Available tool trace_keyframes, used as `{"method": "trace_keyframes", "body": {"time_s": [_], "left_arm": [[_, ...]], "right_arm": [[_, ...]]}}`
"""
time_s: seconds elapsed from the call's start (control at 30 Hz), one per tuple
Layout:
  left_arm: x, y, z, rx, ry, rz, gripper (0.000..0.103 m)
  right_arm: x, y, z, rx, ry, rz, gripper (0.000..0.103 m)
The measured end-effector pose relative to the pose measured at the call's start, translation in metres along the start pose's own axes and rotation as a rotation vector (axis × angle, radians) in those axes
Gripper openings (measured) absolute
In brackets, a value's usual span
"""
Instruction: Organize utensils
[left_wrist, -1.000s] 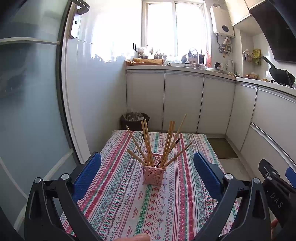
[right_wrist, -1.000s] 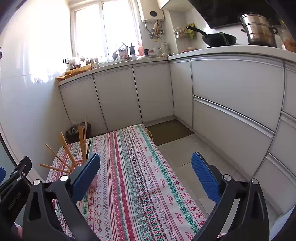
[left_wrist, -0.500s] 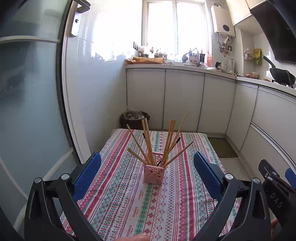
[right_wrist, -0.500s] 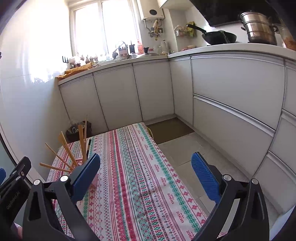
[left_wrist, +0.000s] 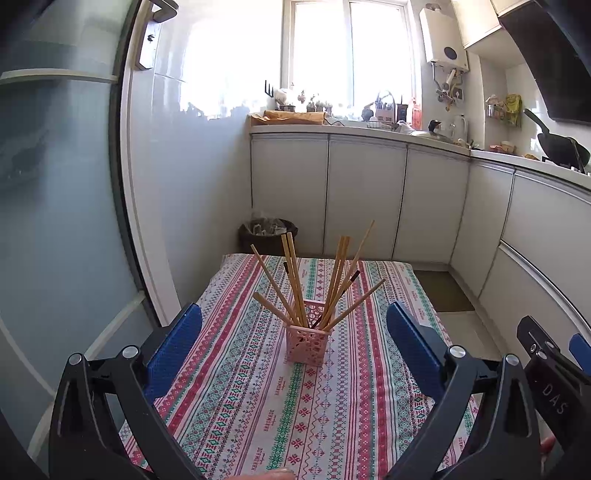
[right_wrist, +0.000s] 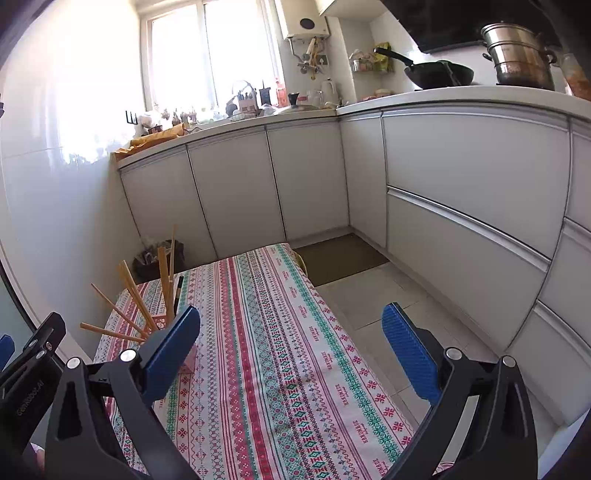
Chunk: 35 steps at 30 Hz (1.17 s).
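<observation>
While both tools hover low over the striped cloth, this is how the kitchen stands:
Left hand-held gripper (left_wrist: 293, 338): blue pads spread wide apart, nothing between them, pointed along the worktop toward the holder
Right hand-held gripper (right_wrist: 291, 343): pads likewise spread and empty, aimed more toward the right side of the cloth and the tiled floor beyond it
Holder (left_wrist: 308, 341): a small pink box with a pierced pattern, standing upright on the worktop, about midway between the left tool's two pads in its own view; in the right wrist view it sits at the far left, mostly hidden behind the left blue pad
Chopsticks (left_wrist: 295, 280): a bundle of light wooden sticks standing in the holder and fanning outward in several directions, with at least one dark one among them
Worktop (left_wrist: 258, 398): a narrow table under a cloth of red, green and white bands
Bin (left_wrist: 267, 236): dark, on the floor just past the far end of the table, against the white cupboards
Wok (right_wrist: 439, 74): black, on the counter at the right, with a steel pot (right_wrist: 519, 55) beside it
Person: only a fingertip shows at the bottom edge of the left view
</observation>
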<state>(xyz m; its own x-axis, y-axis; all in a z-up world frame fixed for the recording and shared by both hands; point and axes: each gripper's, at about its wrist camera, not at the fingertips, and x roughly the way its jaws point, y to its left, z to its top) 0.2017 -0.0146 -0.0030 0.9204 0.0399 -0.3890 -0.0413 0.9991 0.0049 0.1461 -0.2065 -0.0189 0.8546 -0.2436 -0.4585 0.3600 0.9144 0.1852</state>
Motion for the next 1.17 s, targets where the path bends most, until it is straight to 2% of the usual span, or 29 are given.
{"method": "trace_keyframes", "body": {"time_s": [0.07, 0.43, 0.73, 0.8, 0.87, 0.9, 0.93, 0.97, 1.03, 1.17], "left_arm": [[0.001, 0.000, -0.001, 0.003, 0.001, -0.017, 0.096], [0.004, -0.001, -0.001, 0.008, 0.010, 0.001, 0.096], [0.006, 0.000, 0.000, 0.028, 0.006, 0.048, 0.095], [0.006, 0.001, 0.000, 0.023, 0.004, 0.033, 0.080], [0.006, 0.004, 0.000, 0.010, 0.004, 0.020, 0.054], [0.006, 0.008, 0.000, -0.013, -0.004, 0.033, 0.049], [0.005, 0.011, 0.001, -0.028, -0.016, 0.035, 0.050], [0.004, 0.013, 0.002, -0.033, -0.024, 0.036, 0.069], [0.000, 0.014, 0.004, -0.033, -0.043, 0.066, 0.097], [-0.002, 0.013, 0.003, -0.031, -0.030, 0.055, 0.096]], "right_arm": [[0.000, 0.001, 0.000, -0.001, 0.000, 0.001, 0.096], [0.000, 0.002, -0.002, -0.004, -0.001, 0.002, 0.096], [-0.001, 0.001, -0.002, -0.004, 0.001, 0.003, 0.096], [-0.001, 0.001, -0.002, -0.003, 0.002, 0.004, 0.096], [-0.001, 0.001, -0.002, -0.003, 0.003, 0.004, 0.096], [-0.001, 0.001, -0.003, -0.004, 0.003, 0.005, 0.096], [-0.001, 0.001, -0.002, -0.003, 0.003, 0.005, 0.096], [-0.001, 0.001, -0.002, -0.003, 0.001, 0.005, 0.096], [-0.002, 0.000, -0.002, -0.002, -0.003, 0.004, 0.096], [-0.001, 0.000, -0.003, 0.000, 0.001, 0.007, 0.096]]}}
